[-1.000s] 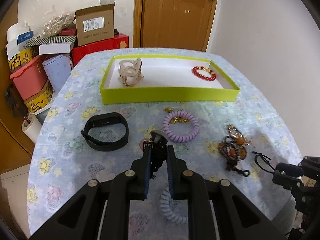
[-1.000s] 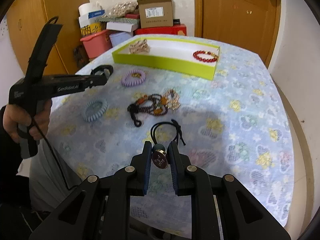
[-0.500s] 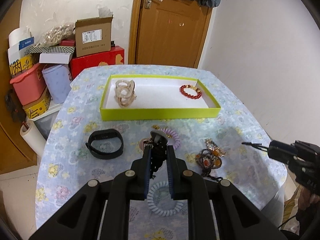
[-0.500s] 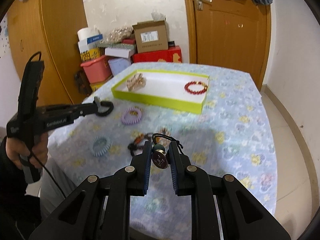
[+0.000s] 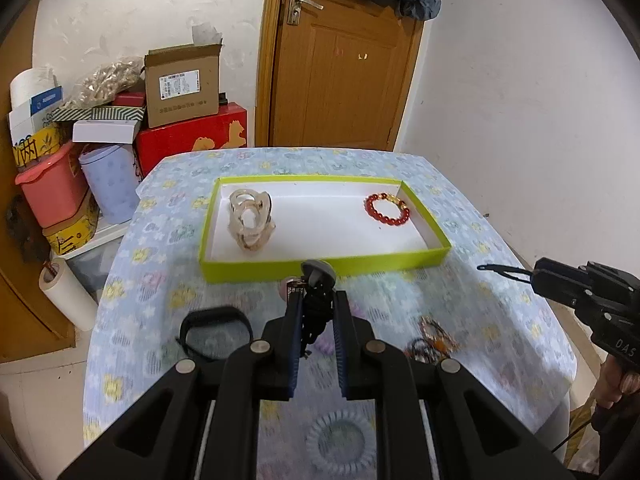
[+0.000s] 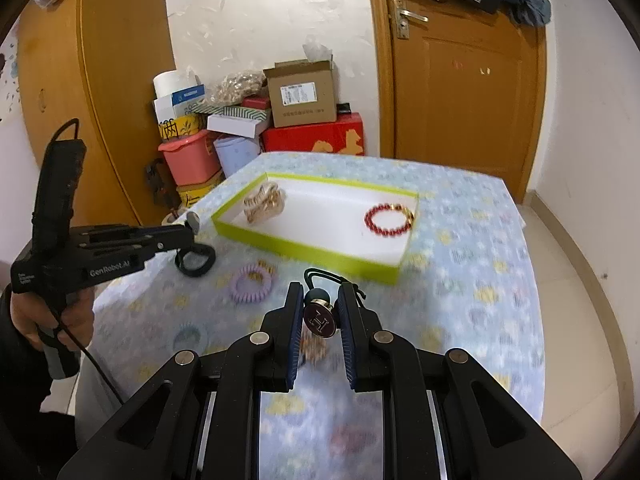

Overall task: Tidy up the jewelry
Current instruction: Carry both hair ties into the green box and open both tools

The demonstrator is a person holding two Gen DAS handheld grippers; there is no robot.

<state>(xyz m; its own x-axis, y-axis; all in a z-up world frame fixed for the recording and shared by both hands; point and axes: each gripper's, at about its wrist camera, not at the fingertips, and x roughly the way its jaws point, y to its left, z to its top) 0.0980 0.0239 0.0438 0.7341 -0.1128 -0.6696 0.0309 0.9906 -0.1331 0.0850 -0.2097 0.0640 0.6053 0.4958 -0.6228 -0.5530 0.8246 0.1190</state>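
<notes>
A round table (image 5: pixel 460 208) under a blue flowered cloth is carrying a lime-green tray (image 5: pixel 320 270) toward its 12 o'clock edge. Inside the tray, a pale bangle cluster (image 5: pixel 251 220) is sitting at 9 o'clock and a red bead bracelet (image 5: pixel 387 209) at 3 o'clock. Loose on the cloth are lying a black wristband (image 5: pixel 216 330) at 8 o'clock, a purple coil hair tie (image 6: pixel 253 283) near centre, a blue coil hair tie (image 5: pixel 340 440) at 6 o'clock and a tangle of beaded cord (image 5: pixel 432 338) at 4 o'clock.

The left gripper (image 5: pixel 316 322) is clenching a dark hair tie with a grey button (image 5: pixel 318 280), held above the cloth short of the tray. The right gripper (image 6: pixel 320 320) is clamping a black elastic by its metal disc (image 6: pixel 319 322), also in the air.

Likely hazards: either piece could be slipping from the narrow pinch in transit; a release made too soon would be dropping it on the cloth outside the tray wall; a dangling elastic loop might be snagging the wall or the beaded cord.

Legible writing: "H" on the disc; "GenRobot.AI" on the left gripper body; "DAS" on the right gripper body (image 5: pixel 592 300). The label on the cardboard box (image 5: pixel 182 84) is too small to read.
</notes>
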